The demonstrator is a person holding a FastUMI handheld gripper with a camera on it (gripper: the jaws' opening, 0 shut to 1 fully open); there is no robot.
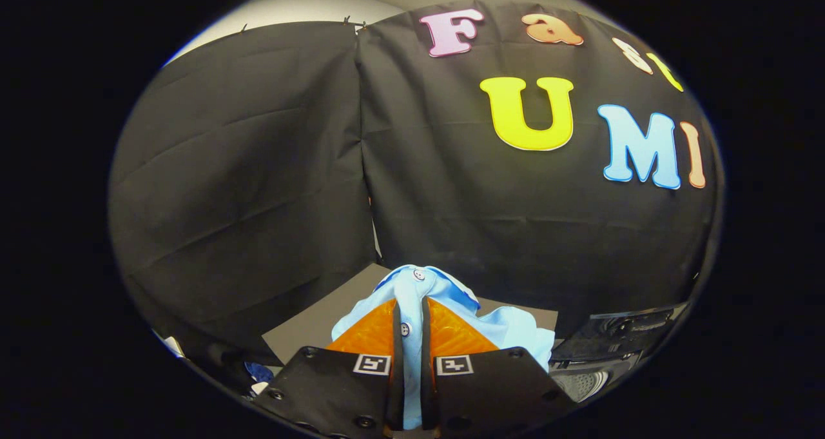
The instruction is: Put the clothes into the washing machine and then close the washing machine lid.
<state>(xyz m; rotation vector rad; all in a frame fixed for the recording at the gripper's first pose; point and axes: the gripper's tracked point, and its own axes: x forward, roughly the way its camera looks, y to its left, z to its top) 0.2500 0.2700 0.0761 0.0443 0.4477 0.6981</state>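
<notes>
1. The black cloth wall (258, 168) of the booth hangs in creased panels behind everything, meeting at a seam beyond the fingers.
2. A flat grey surface (309, 326) lies below the wall, beyond the fingers.
3. The dark washing machine (612, 342) with its glossy curved top sits to the right of the fingers; a pale perforated part (580, 384) shows at its lower side.
4. The light blue buttoned shirt (412, 291) is bunched up between the fingers, rising just ahead of them and spilling to their right, clear of the washing machine.
5. The gripper (411, 323) is clenched on the shirt, both fingers pressing a fold with white buttons (419, 274).
</notes>
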